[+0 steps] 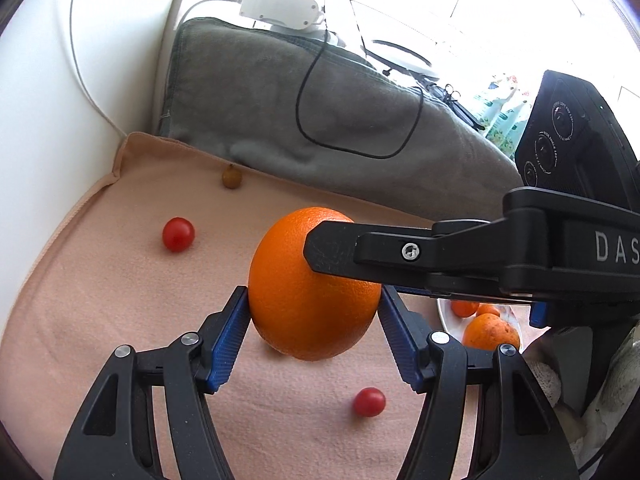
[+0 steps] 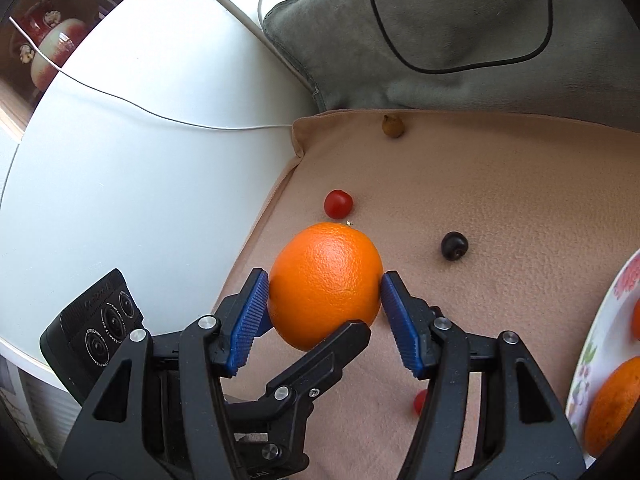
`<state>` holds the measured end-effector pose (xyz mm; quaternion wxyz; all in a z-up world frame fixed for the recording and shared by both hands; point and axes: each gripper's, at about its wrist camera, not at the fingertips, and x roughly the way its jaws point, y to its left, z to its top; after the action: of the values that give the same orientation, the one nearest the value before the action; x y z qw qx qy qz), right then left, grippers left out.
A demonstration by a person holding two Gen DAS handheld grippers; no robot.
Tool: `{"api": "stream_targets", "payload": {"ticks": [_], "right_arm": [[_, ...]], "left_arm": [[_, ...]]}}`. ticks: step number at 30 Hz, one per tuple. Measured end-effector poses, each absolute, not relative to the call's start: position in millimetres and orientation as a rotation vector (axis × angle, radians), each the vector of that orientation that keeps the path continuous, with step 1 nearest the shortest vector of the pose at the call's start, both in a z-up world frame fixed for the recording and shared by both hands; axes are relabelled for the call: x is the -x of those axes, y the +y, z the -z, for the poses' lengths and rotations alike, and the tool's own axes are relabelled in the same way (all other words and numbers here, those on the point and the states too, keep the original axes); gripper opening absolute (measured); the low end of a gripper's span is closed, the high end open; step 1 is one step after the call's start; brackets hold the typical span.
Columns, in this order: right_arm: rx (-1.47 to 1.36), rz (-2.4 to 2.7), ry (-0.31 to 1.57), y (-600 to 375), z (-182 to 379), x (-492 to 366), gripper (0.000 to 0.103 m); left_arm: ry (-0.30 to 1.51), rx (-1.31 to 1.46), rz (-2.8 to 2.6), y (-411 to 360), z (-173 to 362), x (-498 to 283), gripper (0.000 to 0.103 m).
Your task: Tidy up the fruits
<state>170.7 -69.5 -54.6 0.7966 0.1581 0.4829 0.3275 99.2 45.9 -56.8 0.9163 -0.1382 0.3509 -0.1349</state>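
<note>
A large orange (image 1: 308, 292) is held above the pink cloth (image 1: 120, 300), with both grippers on it. My left gripper (image 1: 314, 308) has its blue pads against the orange's two sides. My right gripper (image 2: 324, 300) also has its pads on the orange (image 2: 326, 280), coming in from the right in the left wrist view, where one black finger (image 1: 332, 246) lies over the fruit. A white plate (image 2: 600, 344) with oranges (image 2: 616, 404) sits at the right. Two red cherry tomatoes (image 1: 178, 234) (image 1: 369, 401), a dark cherry (image 2: 454, 245) and a small brown fruit (image 1: 231, 177) lie on the cloth.
A grey folded towel (image 1: 320, 112) with a black cable lies behind the cloth. A white surface (image 2: 140, 120) with a white cable borders the cloth on the left. A white device (image 1: 280, 8) sits behind the towel.
</note>
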Motion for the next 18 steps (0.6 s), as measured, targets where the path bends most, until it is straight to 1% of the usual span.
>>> {"api": "stream_targets", "payload": {"ticks": [18], "right_arm": [[-0.428,-0.547,0.998,-203.9,50.3,-150.5,0.062]], "left_arm": [[0.756,0.196,0.458,-65.4,51.6,-110.0,0.065]]}}
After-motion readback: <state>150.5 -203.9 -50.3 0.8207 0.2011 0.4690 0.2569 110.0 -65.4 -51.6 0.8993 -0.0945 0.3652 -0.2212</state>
